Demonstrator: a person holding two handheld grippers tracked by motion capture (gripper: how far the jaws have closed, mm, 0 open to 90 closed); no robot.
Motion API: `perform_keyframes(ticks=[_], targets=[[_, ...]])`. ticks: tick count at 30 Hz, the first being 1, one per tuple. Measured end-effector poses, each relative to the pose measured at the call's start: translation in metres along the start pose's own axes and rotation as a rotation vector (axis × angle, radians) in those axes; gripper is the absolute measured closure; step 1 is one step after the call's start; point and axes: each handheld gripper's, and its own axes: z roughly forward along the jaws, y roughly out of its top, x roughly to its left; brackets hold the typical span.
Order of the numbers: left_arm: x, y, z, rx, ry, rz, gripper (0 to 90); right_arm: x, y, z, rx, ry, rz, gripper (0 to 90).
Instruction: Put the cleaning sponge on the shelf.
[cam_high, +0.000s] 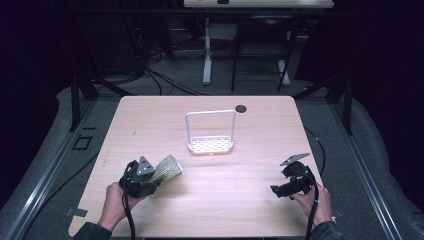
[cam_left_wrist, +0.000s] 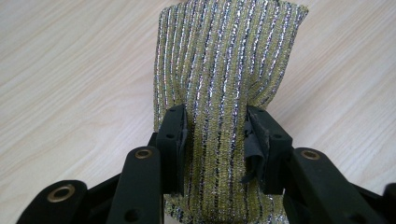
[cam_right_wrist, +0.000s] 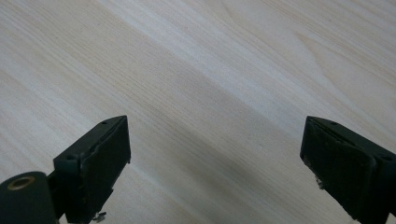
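A glittery gold striped sponge (cam_left_wrist: 224, 70) sits pinched between the jaws of the left claw (cam_left_wrist: 217, 140), low over the near-left part of the wooden counter (cam_high: 250, 200). A white wire-handled rack (cam_high: 210, 145) stands mid-counter. The right claw (cam_right_wrist: 215, 158) gapes wide, empty, over bare wood.

Light wooden table (cam_high: 210, 195); white perforated rack (cam_high: 210, 134) stands mid-table; dark round spot (cam_high: 241, 108) behind it.
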Motion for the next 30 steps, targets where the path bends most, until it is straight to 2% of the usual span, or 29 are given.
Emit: perform_keyframes(ticks=[1, 7, 19, 30], targets=[[0.000, 0.001, 0.000, -0.011, 0.002, 0.001, 60.9, 0.000, 0.000, 0.000, 0.002, 0.002, -0.004, 7.8], [-0.003, 0.009, 0.003, -0.009, 0.005, 0.021, 60.7, 0.001, 0.000, 0.000, -0.003, 0.001, -0.005, 7.8], [-0.012, 0.028, 0.011, -0.042, -0.010, 0.030, 60.7, 0.001, 0.000, 0.000, -0.004, 0.004, -0.006, 7.8], [-0.021, 0.046, 0.022, -0.040, -0.030, 0.058, 60.7, 0.001, 0.000, -0.001, -0.006, 0.009, -0.006, 7.7]])
